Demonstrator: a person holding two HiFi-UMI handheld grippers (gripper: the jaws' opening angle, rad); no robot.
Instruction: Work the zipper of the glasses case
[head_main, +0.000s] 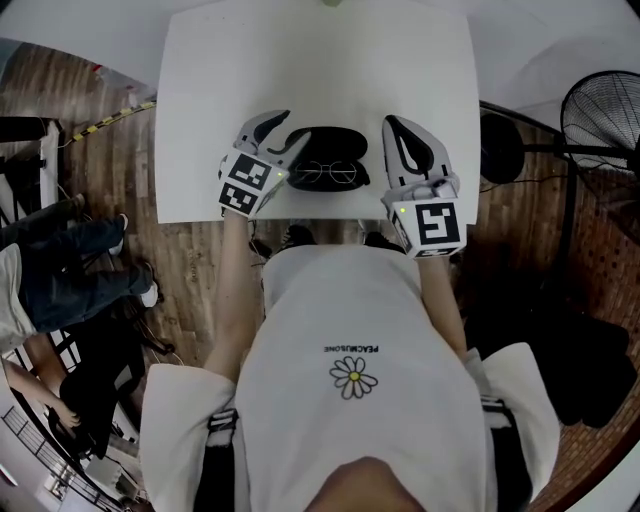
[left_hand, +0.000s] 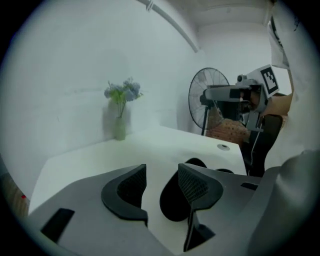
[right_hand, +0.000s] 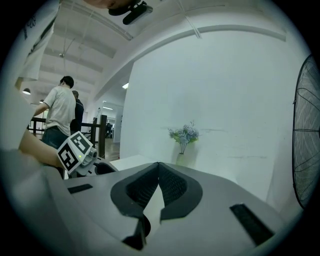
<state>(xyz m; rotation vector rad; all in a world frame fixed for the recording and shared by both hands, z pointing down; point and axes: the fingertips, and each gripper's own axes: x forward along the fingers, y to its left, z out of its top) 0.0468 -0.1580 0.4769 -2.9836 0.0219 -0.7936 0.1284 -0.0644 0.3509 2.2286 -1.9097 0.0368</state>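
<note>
At the near edge of the worktop (head_main: 200, 100) the person holds both tools low and close in. The left tongs (head_main: 293, 125) are spread wide, and the left gripper view shows their ribbed pads (left_hand: 192, 184) apart with nothing pressed between them. The right tongs (head_main: 390, 120) are pressed together at the tips and are empty. A pair of round glasses (head_main: 327, 174) lies just inside that near edge, midway between the two tools. Right behind it sits the black glasses case (head_main: 328, 143), with its lid down as far as I can see. The case's left end reaches the open left tongs, and its dark shell shows through their gap. I cannot tell whether a pad touches it. The right tongs stand just beside its right end, apart from it. I judge this to be the reach-in, with the zipper not yet in hand. I cannot make out the pull tab in any view, so the next move calls for finding it along the seam. Then one pair should steady the shell while the other pinches that small tab squarely. At the far edge stands a vase of pale flowers (left_hand: 120, 107).
</note>
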